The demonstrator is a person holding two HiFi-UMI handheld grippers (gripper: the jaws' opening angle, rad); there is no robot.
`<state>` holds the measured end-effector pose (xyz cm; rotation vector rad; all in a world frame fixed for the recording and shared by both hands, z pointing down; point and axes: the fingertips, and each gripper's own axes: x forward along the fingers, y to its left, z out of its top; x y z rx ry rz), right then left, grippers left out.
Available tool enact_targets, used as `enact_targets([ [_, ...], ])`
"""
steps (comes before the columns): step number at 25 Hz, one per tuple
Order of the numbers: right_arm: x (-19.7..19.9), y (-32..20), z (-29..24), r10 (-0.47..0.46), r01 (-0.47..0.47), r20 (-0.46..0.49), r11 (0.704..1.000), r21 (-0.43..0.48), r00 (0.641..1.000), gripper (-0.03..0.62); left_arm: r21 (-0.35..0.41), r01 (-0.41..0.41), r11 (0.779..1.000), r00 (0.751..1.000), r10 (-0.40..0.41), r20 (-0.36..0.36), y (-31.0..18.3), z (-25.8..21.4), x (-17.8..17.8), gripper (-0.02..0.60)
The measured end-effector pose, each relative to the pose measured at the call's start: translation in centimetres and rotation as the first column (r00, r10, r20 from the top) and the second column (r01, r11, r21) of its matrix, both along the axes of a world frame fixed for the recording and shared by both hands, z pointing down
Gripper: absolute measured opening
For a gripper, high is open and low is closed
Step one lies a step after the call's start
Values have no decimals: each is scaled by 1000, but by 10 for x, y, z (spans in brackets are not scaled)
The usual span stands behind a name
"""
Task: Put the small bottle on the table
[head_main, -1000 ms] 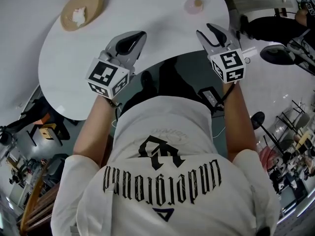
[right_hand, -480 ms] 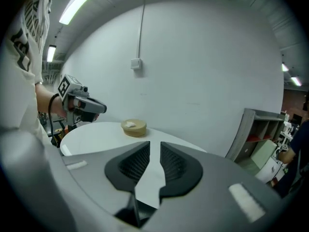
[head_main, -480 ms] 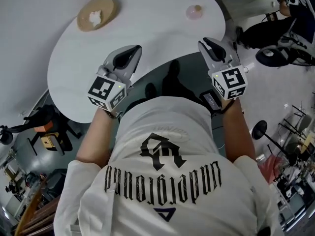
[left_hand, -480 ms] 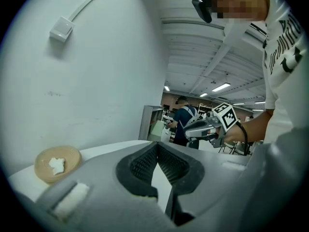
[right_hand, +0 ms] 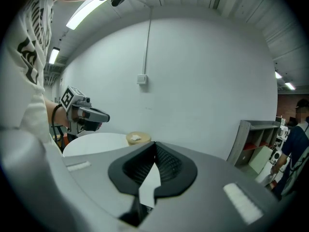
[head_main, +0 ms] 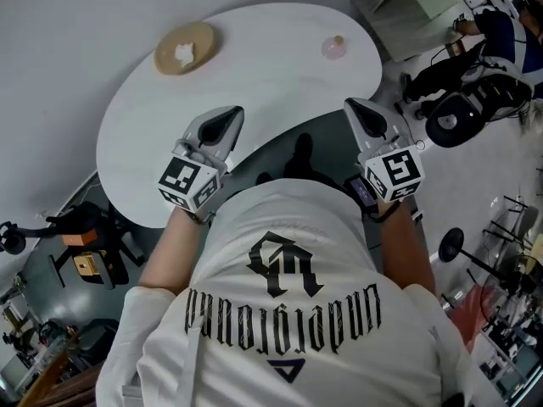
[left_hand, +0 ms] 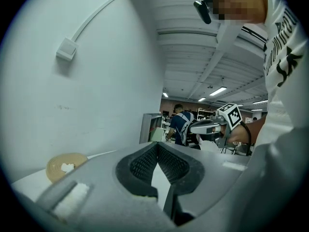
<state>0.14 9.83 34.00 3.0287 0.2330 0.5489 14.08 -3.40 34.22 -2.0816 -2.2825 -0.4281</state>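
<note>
The small pink bottle (head_main: 333, 47) stands upright on the white table (head_main: 254, 75), near its far right edge, with nothing touching it. My left gripper (head_main: 230, 114) hovers over the table's near edge, jaws shut and empty (left_hand: 158, 146). My right gripper (head_main: 355, 105) is held to the right of the table's curved notch, well short of the bottle, jaws shut with nothing between them (right_hand: 155, 144). Each gripper shows in the other's view: the right gripper (left_hand: 212, 125) and the left gripper (right_hand: 84, 114). Neither gripper view shows the bottle.
A round wooden plate (head_main: 186, 47) with a white crumpled bit lies at the table's far left, also seen as the plate (left_hand: 65, 166) and the plate (right_hand: 138, 138). A black chair (head_main: 458, 117) and a person in blue (left_hand: 182, 124) are off to the right, by a grey shelf unit (right_hand: 256, 144).
The right gripper's jaws have gone from open to shut with nothing in them. Both grippers have drawn back from the table toward the body, and the bottle stays where it stood.
</note>
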Motion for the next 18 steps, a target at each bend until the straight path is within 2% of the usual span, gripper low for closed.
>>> enact_targets([
  [9,6,-42,-11,-35,35,1,999,-16,999,2,-28,-22,999,1000,21,-3,-28,-12,0,6],
  [13,1,-65,-15,-22,23,18,1000,-15,1000,2,-36,-59,998,998,60,9,-41,-14,-4,6],
  [18,-10,-88,-15,-17,18,43,1000,-25,999,2,-64,-63,996,998,63,10,-55,-20,-3,6],
])
